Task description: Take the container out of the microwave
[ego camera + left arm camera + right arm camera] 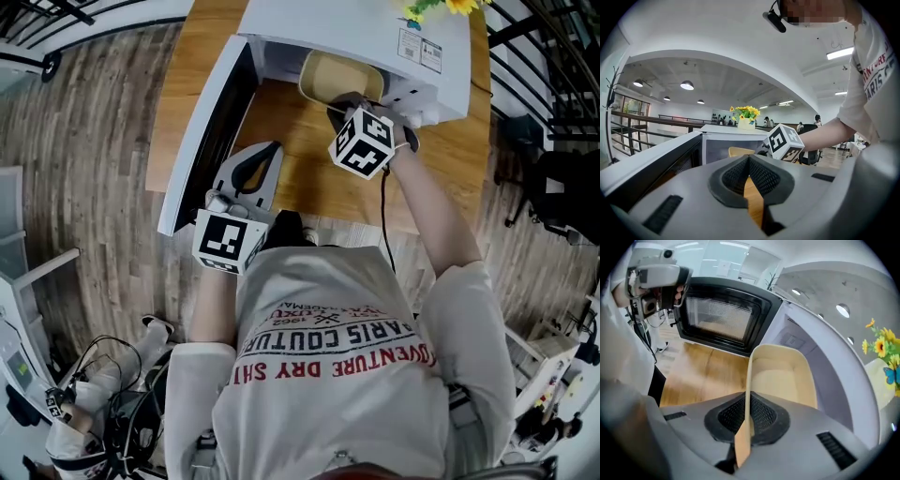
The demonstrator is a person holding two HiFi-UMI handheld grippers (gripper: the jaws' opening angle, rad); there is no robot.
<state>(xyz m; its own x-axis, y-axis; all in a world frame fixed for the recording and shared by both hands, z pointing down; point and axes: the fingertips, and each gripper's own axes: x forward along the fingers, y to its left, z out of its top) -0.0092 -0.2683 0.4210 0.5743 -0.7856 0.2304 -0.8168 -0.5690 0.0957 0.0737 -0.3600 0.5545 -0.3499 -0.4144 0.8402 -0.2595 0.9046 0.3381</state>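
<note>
the left gripper (749, 161) is clenched on nothing: its dark pads meet at the tips, and only a strip of the wooden table (300, 141) shows through the slot beneath them. it touches no object. just to its left stands the swung-out door (202, 131) of the microwave (356, 28); ahead and to its right is the right gripper (342, 98).

the right gripper grasps the container (783, 376), a shallow tan tub. its pads pinch the tub's near wall edge-on, one pad inside and one outside. the container lies straight ahead of those jaws, at the mouth of the microwave, and in the head view its far part sits under the microwave's top.

only the left gripper view shows the right gripper's marker cube (785, 143) from the side, with a corner of the container just left of it and a pot of yellow flowers (746, 113) on top of the microwave. only the right gripper view shows the tub's plain tan floor and the mesh window of the door. only the head view shows both forearms at once.

the left hand holds its gripper near level, close to the person's body, with the forearm tucked in. the right arm (422, 206) reaches out almost straight, its gripper tipped steeply down onto the tub's wall.
</note>
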